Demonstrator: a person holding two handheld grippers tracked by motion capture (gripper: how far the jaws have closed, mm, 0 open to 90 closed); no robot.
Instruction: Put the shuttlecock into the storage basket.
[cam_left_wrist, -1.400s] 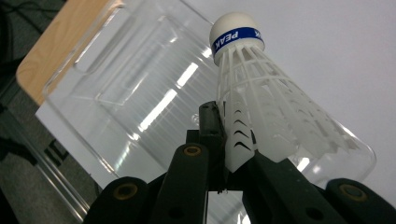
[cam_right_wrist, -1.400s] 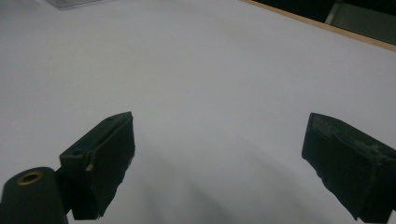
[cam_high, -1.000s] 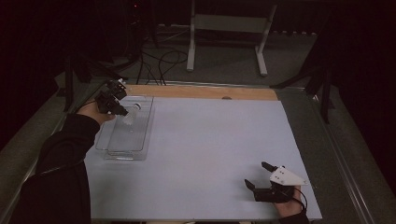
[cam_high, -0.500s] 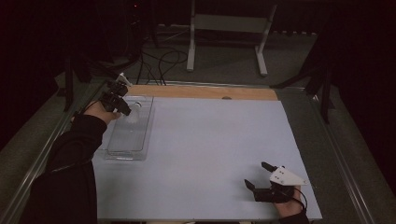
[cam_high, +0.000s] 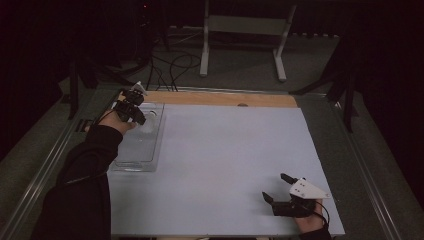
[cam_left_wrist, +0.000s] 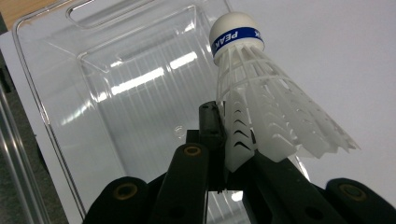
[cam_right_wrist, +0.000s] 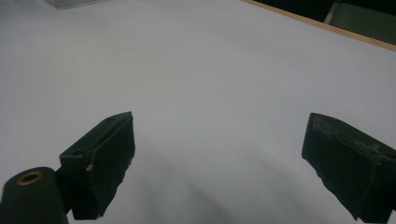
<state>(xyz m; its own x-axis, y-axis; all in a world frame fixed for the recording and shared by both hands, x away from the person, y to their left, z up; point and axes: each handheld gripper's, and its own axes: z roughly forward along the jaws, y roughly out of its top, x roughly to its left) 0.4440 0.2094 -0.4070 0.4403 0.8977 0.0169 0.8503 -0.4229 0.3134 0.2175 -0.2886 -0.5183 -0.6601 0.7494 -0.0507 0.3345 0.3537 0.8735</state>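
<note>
A white plastic shuttlecock with a blue band round its cork hangs cork-forward over a clear plastic tray. My left gripper is shut on the edge of its skirt. In the high view the left gripper hovers above the far end of the tray at the table's left side. My right gripper rests near the front right corner, jaws wide apart. In the right gripper view the right gripper has only bare white tabletop between its jaws.
The white tabletop spreads between the two hands, with a wooden strip along its far edge. Beyond the table stand a metal frame and cables on the dark floor.
My left hand and forearm have shifted slightly over the tray's far end, still holding the shuttlecock. The right gripper has stayed put.
</note>
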